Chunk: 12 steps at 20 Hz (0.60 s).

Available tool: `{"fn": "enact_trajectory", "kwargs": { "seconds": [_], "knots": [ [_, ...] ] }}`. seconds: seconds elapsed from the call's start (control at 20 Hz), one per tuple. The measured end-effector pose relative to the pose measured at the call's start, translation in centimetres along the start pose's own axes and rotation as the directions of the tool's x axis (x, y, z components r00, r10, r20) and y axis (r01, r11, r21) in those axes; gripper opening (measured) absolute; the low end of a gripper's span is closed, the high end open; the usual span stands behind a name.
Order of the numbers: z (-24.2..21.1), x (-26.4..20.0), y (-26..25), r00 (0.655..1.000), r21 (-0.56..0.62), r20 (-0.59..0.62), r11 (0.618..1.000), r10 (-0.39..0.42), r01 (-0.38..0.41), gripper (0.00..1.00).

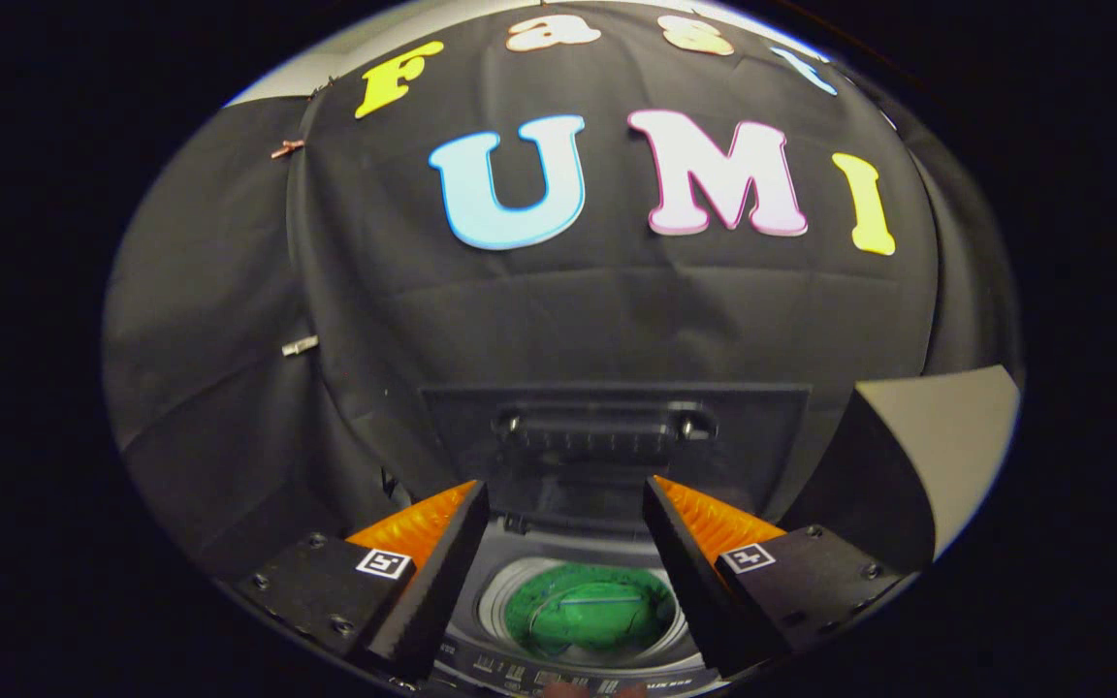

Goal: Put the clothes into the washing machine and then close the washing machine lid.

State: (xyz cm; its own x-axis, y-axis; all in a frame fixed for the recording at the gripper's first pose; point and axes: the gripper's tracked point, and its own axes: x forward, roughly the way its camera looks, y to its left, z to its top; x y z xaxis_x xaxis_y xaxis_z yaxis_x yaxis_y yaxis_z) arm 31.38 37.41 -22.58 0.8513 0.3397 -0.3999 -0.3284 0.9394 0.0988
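Note:
A green garment (590,613) lies bunched inside the round drum of the top-loading washing machine (481,654), seen below and between my fingers. The machine's dark lid (617,431) stands raised upright behind the drum, just beyond the fingertips, with its handle facing me. My gripper (566,494) hangs above the drum opening, open, with nothing between its fingers.
The black booth cloth (374,291) hangs close behind the raised lid. A pale panel (946,427) stands to the right of the machine. The machine's control strip (558,679) runs along its near edge below the fingers.

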Motion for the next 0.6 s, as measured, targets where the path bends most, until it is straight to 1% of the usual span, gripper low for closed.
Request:
{"fn": "enact_trajectory", "kwargs": {
  "seconds": [0.15, 0.3, 0.45, 0.5, 0.6],
  "knots": [
    [3.8, 1.2, -0.4, 0.998, 0.002, 0.065, 1.000, -0.007, 0.007, 1.00],
    [7.9, 2.5, -0.1, 0.987, 0.013, 0.155, 0.999, 0.036, -0.038, 1.00],
    [10.9, 4.9, -1.2, 0.974, 0.013, 0.223, 0.999, 0.026, -0.029, 0.99],
    [11.4, 5.9, -1.5, 0.973, 0.021, 0.229, 0.999, 0.022, -0.028, 0.99],
    [11.3, 8.1, -1.7, 0.980, 0.036, 0.197, 0.999, 0.015, -0.022, 0.99]
  ]
}}
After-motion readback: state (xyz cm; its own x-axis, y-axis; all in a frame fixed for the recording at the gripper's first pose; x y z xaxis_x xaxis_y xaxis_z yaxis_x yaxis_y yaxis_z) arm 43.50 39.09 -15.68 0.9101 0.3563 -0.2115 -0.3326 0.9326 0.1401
